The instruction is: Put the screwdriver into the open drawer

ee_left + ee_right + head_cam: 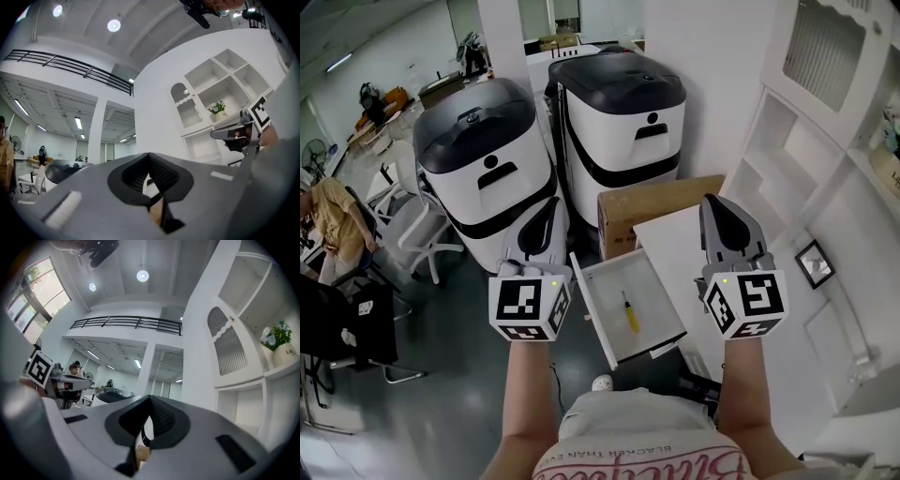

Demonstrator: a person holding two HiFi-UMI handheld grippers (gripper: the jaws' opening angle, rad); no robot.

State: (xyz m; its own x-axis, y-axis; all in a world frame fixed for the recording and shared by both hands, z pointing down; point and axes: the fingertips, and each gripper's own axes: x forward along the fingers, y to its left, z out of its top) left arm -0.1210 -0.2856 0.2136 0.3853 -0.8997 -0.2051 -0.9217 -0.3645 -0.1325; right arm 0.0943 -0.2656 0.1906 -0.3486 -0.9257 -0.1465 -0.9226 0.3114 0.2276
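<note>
Small screwdriver with yellow handle and dark shaft lies flat inside the pulled-out white drawer, about mid-floor, lengthwise front to back, shaft end toward the far side. The drawer holds only the screwdriver.

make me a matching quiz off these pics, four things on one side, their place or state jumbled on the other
Things:
1. screwdriver
2. drawer
3. cardboard box
4. right gripper

Place or state:
A. pulled open
B. jaws shut, nothing held
C. lying inside the drawer
D. standing just behind the drawer

Pairs: 1-C, 2-A, 3-D, 4-B
</note>
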